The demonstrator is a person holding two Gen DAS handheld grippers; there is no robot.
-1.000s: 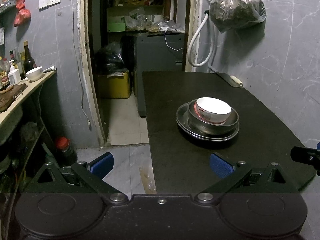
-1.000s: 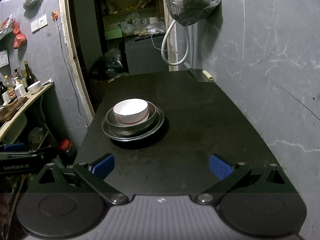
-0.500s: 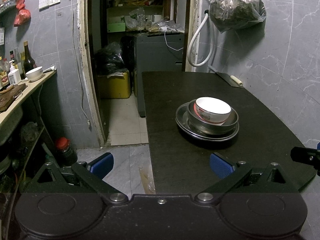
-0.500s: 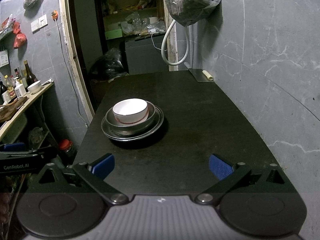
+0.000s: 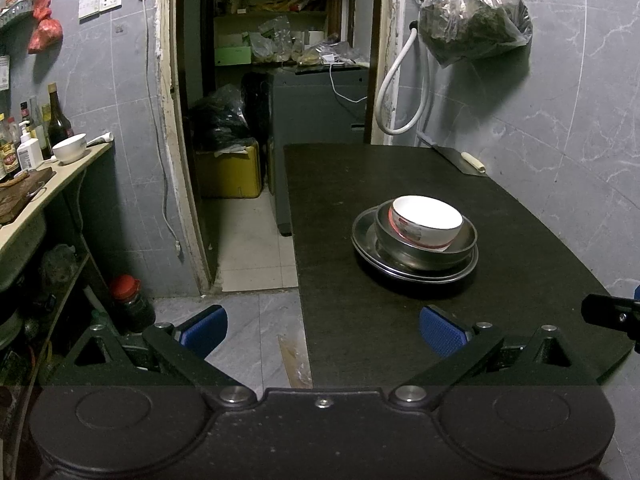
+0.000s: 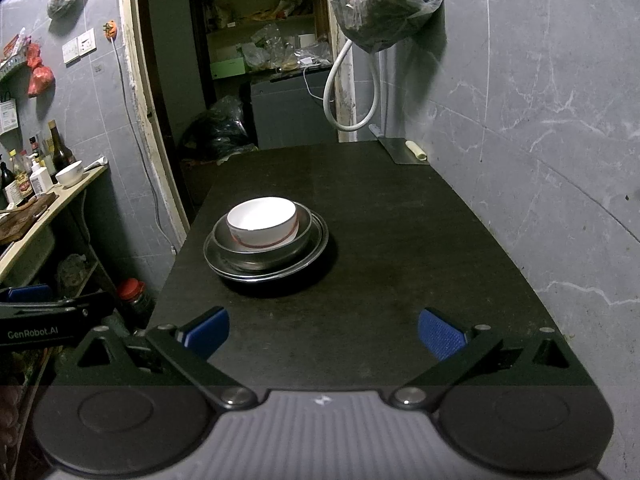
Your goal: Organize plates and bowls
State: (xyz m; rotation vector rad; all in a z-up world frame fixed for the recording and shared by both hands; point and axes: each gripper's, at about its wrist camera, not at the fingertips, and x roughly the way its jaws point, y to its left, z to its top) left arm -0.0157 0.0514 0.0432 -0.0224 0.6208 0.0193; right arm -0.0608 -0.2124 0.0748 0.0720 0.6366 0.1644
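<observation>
A white bowl with a red band (image 5: 426, 220) (image 6: 262, 220) sits inside a steel bowl (image 5: 464, 242) (image 6: 304, 228), which sits on a steel plate (image 5: 362, 236) (image 6: 320, 244) on the black table (image 5: 400, 168) (image 6: 400, 232). My left gripper (image 5: 322, 330) is open and empty, held back at the table's near left corner. My right gripper (image 6: 324, 334) is open and empty, over the table's near edge, short of the stack.
A cleaver (image 5: 466, 160) (image 6: 404, 152) lies at the table's far right by the wall. A side counter (image 5: 48, 188) at the left carries bottles and a white bowl (image 5: 70, 148). A doorway (image 5: 276, 120) opens behind. A bag (image 5: 474, 12) hangs on the wall.
</observation>
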